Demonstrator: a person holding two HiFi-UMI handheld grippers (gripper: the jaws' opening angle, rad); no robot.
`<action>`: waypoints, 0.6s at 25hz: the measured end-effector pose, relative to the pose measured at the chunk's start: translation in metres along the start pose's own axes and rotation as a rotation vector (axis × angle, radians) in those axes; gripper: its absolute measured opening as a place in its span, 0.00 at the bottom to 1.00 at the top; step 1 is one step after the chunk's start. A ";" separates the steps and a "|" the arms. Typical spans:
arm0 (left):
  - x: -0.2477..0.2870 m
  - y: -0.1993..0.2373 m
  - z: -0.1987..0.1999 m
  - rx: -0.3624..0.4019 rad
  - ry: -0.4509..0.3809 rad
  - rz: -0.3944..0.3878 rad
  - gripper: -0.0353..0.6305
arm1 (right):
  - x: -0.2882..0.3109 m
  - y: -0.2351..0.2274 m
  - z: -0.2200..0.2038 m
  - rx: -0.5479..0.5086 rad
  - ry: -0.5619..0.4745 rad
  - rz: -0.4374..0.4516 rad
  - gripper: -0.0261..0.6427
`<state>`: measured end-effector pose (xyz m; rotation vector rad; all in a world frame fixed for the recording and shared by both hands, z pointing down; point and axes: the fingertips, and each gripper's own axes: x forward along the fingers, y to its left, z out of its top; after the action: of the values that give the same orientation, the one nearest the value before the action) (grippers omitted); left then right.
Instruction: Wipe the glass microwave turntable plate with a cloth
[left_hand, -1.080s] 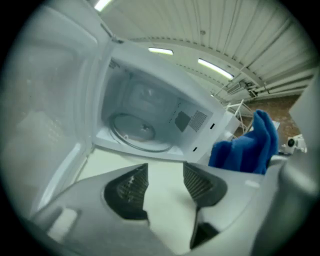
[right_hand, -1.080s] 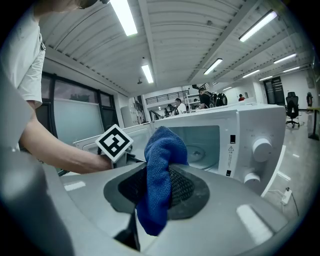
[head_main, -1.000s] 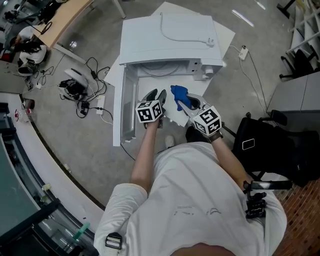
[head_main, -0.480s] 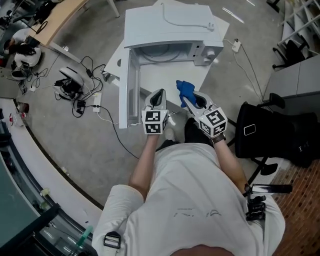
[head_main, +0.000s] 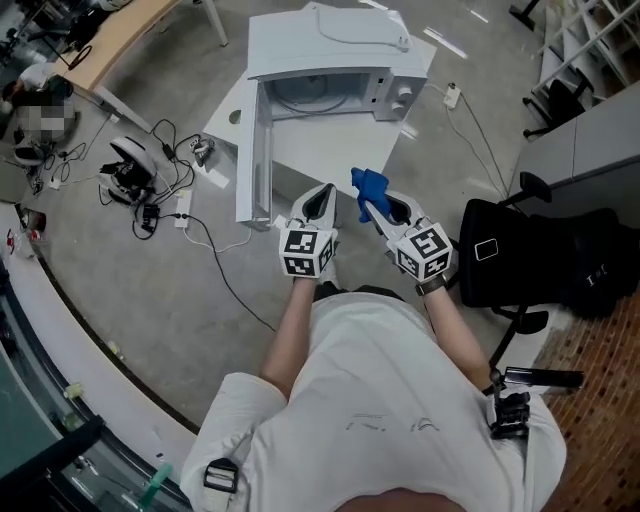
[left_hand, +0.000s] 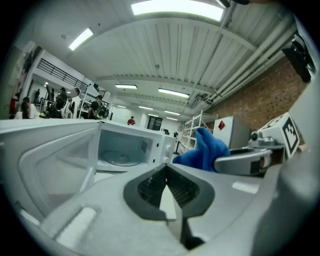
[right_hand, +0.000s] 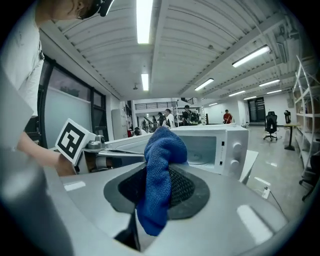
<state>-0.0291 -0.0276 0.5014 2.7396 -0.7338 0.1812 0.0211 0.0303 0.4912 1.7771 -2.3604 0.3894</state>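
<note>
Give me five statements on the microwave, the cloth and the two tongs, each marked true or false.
1. The right tongs are shut on the blue cloth. True.
2. The glass plate lies inside the microwave. True.
3. The left tongs hold the glass plate. False: they are shut on nothing.
4. The microwave is closed. False: its door stands open.
5. The blue cloth is pressed on the glass plate. False: it is held outside the microwave, apart from the plate.
</note>
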 end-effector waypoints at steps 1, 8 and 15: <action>-0.007 -0.004 0.001 0.001 -0.009 0.001 0.05 | -0.004 0.008 0.003 -0.012 -0.012 0.009 0.19; -0.104 -0.063 -0.009 0.033 -0.070 0.015 0.05 | -0.093 0.053 -0.011 0.060 -0.091 -0.035 0.19; -0.202 -0.098 -0.042 -0.044 -0.013 0.103 0.05 | -0.159 0.083 -0.043 0.123 -0.148 -0.165 0.19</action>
<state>-0.1553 0.1607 0.4770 2.6656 -0.8730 0.1682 -0.0152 0.2104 0.4783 2.1076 -2.3064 0.3997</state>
